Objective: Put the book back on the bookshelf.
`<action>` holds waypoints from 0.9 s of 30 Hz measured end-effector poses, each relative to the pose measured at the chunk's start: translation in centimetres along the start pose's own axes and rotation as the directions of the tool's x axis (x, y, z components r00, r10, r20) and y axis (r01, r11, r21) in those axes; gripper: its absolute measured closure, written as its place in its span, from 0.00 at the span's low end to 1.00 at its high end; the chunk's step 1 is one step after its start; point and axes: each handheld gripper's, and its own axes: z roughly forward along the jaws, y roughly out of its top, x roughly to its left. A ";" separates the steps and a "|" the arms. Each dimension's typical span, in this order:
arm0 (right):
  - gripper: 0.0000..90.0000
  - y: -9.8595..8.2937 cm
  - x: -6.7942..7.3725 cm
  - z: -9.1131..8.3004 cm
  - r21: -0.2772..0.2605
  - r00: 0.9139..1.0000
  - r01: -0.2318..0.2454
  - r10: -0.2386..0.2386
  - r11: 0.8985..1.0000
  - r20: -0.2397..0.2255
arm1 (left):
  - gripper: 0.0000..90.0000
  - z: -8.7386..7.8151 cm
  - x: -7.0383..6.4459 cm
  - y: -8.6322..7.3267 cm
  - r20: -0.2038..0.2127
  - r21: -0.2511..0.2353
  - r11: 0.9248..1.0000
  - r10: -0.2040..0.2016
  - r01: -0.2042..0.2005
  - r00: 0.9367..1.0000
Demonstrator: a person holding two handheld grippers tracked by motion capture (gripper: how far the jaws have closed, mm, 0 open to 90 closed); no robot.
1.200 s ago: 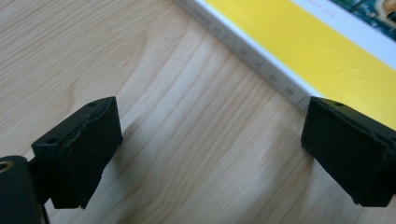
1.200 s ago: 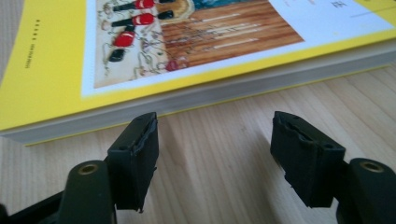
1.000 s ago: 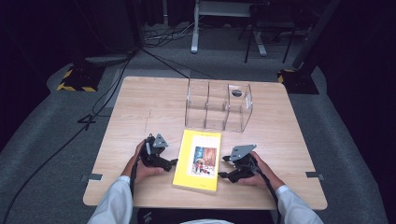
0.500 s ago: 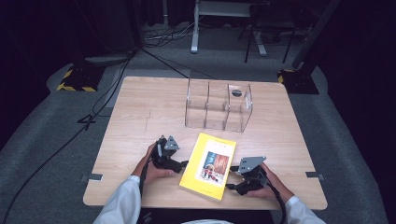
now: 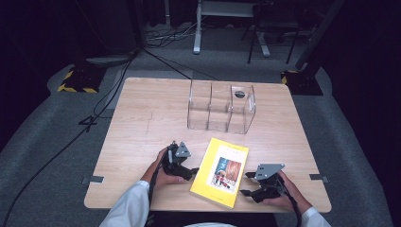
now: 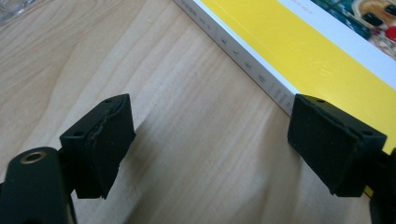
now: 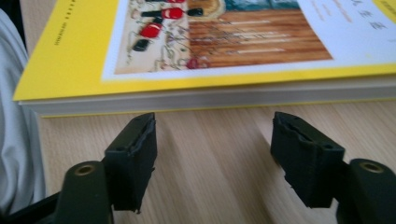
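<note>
A yellow book (image 5: 221, 172) lies flat, slightly askew, near the front edge of a wooden table (image 5: 142, 118), its illustrated cover up. The left gripper (image 5: 188, 171) sits just beside the book's spine edge, its jaws spread wide and holding nothing; one pad (image 6: 334, 142) overlaps the book's edge in the left gripper view. The right gripper (image 5: 249, 185) rests at the opposite, page side, jaws likewise parted and empty, close to the pages. Behind the book stands a clear plastic organizer (image 5: 221, 107) with three compartments.
</note>
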 end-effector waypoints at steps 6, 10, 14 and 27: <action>0.54 0.5 -1.4 -0.4 0.051 0.999 -0.045 0.044 0.998 0.020 | 0.17 -1.4 -0.9 -1.5 0.017 -0.001 1.000 0.018 -0.018 1.000; 0.63 1.9 -1.9 0.0 0.129 0.999 -0.032 0.031 0.991 0.009 | 0.17 -2.4 -1.3 -2.6 0.009 0.001 1.000 0.010 -0.010 1.000; 0.70 3.4 -2.2 0.5 0.224 1.000 -0.007 0.010 0.974 -0.010 | 0.17 -3.1 -1.8 -3.3 0.011 0.001 1.000 0.011 -0.011 1.000; 0.84 4.5 -2.4 0.9 0.279 1.000 -0.023 0.027 0.960 -0.010 | 0.15 -2.4 -2.2 -2.7 0.022 0.004 1.000 0.021 -0.021 1.000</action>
